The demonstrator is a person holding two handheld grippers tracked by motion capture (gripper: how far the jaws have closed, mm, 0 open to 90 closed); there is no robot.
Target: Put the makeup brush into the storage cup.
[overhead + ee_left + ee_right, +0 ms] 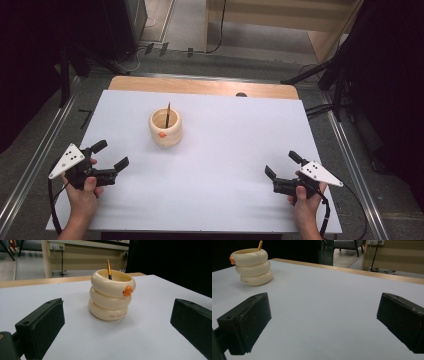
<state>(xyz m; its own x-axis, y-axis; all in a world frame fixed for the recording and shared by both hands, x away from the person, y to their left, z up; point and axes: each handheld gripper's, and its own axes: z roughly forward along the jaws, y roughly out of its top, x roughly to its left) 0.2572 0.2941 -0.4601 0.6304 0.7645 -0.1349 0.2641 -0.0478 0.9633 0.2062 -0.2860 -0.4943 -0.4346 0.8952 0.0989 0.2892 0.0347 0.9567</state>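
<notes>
At the left of the high view, the left gripper [111,155] rests low over the white-covered bench [235,150], held in the person's left hand [85,190], its jaws spread wide with nothing between them. They point up and to the right across the sheet, toward the cream holder [165,128], a pot shaped like three stacked rings with a small orange beak on its near side. In the left gripper view the holder [111,295] stands upright almost dead centre between the two black jaws, apart from them with bare sheet in between. A thin brush [168,114] stands in the pot, its long axis near vertical and tipped slightly, leaning on the far rim. Farther right, the right gripper [281,164] sits well apart from the pot, jaws likewise spread and empty; from its own camera the holder [252,266] lies far off to the upper left. The left gripper is plainly the nearer and already lined up, so a reach for the brush would likely fall to it, coming from above onto the upright handle.
</notes>
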